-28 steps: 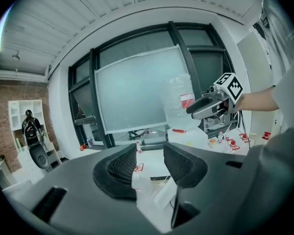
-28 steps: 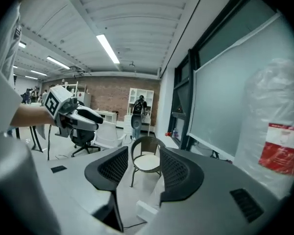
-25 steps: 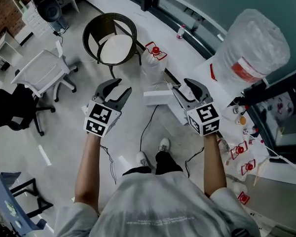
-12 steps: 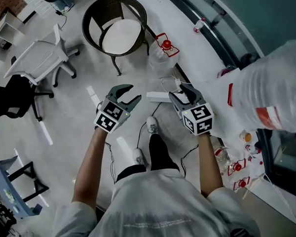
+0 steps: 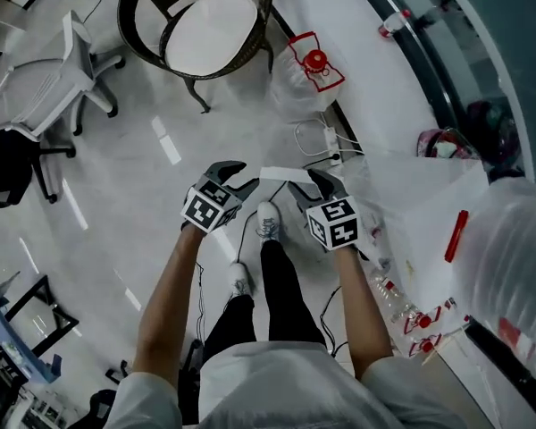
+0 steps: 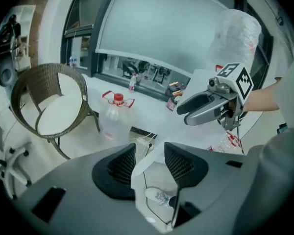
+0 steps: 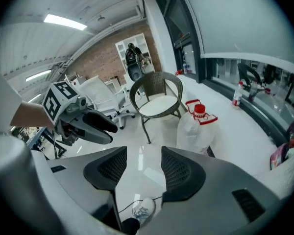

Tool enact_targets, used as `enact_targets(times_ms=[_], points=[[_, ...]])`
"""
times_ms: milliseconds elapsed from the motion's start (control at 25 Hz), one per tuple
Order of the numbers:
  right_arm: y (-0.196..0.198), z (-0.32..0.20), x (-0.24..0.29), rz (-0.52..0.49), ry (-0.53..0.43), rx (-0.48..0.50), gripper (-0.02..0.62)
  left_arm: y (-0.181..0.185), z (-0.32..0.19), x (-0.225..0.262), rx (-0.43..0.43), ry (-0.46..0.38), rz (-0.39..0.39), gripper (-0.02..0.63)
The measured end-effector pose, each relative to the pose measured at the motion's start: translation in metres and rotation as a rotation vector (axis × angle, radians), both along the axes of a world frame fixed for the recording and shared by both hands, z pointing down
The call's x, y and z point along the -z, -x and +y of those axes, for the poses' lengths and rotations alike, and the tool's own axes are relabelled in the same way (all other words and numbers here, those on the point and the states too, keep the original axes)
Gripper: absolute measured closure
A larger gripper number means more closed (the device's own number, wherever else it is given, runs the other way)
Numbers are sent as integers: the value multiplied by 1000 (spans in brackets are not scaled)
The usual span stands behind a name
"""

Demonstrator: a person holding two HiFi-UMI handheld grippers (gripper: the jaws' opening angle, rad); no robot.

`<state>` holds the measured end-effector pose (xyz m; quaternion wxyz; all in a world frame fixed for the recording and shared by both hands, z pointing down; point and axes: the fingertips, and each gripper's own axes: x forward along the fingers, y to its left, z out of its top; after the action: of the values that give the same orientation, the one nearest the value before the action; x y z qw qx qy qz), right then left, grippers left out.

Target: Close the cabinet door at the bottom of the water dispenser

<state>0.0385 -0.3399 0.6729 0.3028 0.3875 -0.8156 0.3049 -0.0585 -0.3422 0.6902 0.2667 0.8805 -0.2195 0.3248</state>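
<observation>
both grippers have dropped toward the floor, their jaws just opening. the left gripper (image 5: 238, 175) and right gripper (image 5: 305, 182) are spread wide and grasp nothing. between them the open cabinet door (image 5: 277, 173) shows only as a thin white edge beside the water dispenser (image 5: 411, 195). the dispenser's lower cabinet is hidden from above, and its water bottle (image 5: 509, 257) is cut off at the frame edge.
</observation>
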Motion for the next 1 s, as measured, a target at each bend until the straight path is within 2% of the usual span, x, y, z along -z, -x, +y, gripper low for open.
enact_targets(times_ms=[160,320,480,840,1000], points=[[1,-8,-83,53,98,64,351,-2,1,-73,6,102,-23,405],[12,-14,-159,107,182,165,351,-1,9,-119,15,171,-19,405],[25,-10,-215,173,256,275,351,16,12,-145,99,237,11,407],[41,-6,-281,247,324,358,347,59,3,-173,289,295,81,410],[45,0,-284,254,300,343,345,66,13,-179,313,310,86,411]])
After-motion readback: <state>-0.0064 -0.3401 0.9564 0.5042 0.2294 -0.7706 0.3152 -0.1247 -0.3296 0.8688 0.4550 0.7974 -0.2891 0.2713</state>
